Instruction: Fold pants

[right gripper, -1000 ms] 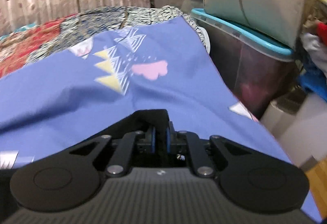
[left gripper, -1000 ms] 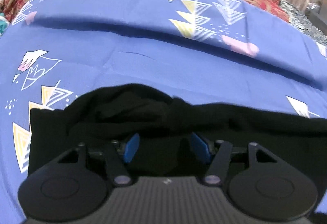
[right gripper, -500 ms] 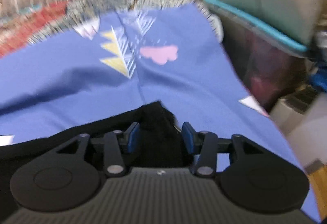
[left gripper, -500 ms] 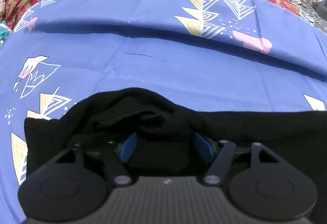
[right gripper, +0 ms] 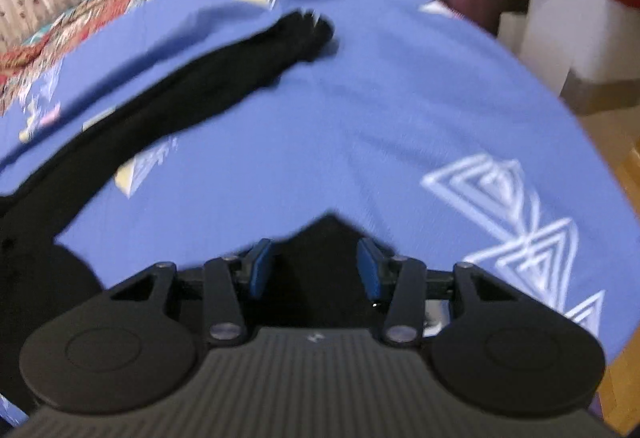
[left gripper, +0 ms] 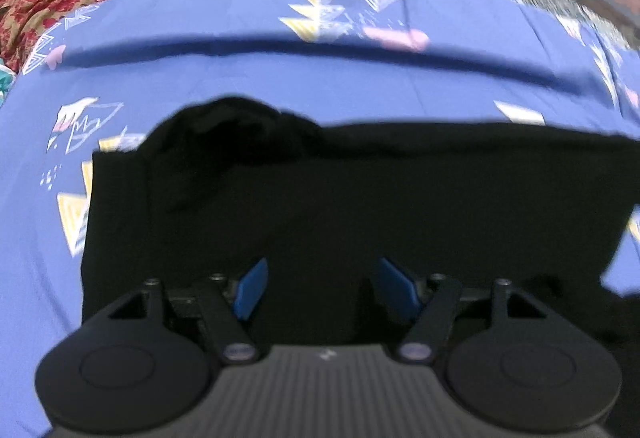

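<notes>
Both grippers let go & backed off, left gripper (left gripper: 319, 288) wide, right gripper (right gripper: 316, 270) wide, black pants (left gripper: 360, 206) flat w/ bunched corner

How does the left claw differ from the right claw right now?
The left claw hovers over a broad spread of the black pants; the right claw sits over just a dark fabric corner, mostly blue sheet ahead. Both are open, gripping nothing.
</notes>
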`<state>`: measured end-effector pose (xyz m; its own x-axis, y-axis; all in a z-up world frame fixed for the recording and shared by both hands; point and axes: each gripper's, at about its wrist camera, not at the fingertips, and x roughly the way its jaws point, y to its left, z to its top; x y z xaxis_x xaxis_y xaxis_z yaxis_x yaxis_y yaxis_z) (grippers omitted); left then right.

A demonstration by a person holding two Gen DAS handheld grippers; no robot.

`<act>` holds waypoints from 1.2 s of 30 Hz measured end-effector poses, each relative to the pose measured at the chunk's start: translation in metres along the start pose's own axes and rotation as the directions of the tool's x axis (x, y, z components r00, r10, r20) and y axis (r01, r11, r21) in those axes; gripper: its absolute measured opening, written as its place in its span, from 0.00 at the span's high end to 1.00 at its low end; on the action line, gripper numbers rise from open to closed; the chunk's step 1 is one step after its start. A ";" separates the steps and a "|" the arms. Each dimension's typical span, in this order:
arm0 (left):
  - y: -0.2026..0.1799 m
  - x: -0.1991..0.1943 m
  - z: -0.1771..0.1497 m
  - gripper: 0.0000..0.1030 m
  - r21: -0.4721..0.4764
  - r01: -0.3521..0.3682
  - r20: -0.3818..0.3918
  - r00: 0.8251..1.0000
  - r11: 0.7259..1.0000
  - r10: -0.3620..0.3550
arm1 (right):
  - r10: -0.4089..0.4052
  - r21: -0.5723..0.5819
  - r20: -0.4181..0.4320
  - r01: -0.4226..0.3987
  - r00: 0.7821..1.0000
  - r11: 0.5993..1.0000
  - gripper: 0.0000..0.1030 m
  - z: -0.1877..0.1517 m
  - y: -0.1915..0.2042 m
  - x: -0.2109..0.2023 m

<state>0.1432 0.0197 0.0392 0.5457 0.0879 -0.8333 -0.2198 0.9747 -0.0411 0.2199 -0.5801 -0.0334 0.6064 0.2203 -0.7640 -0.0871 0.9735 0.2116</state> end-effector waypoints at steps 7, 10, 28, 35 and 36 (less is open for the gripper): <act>-0.008 -0.021 -0.029 0.38 0.018 -0.079 -0.039 0.996 0.997 0.080 | -0.136 -0.084 0.120 0.147 0.983 0.986 0.75 -0.009 0.027 -0.009; -0.008 -0.030 -0.036 0.38 0.023 -0.106 -0.035 0.994 0.994 0.107 | -0.223 -0.001 0.224 0.229 0.949 0.973 0.75 0.004 0.015 -0.023; 0.017 -0.050 -0.059 0.36 0.022 -0.131 -0.023 0.991 0.991 0.131 | -0.103 0.054 0.295 0.091 0.950 0.994 0.48 -0.026 0.062 -0.067; 0.045 -0.042 -0.074 0.35 -0.010 -0.122 -0.066 0.990 0.992 0.121 | -0.027 0.048 0.017 0.026 0.999 0.999 0.48 -0.056 0.080 -0.005; 0.053 -0.043 -0.074 0.35 -0.030 -0.097 -0.073 0.993 0.995 0.094 | -0.036 0.058 0.040 0.034 0.999 0.998 0.48 -0.056 0.081 -0.009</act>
<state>0.0482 0.0521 0.0319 0.4618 0.1640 -0.8717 -0.2956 0.9550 0.0230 0.1633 -0.4995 -0.0437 0.6403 0.1820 -0.7462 -0.0200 0.9751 0.2207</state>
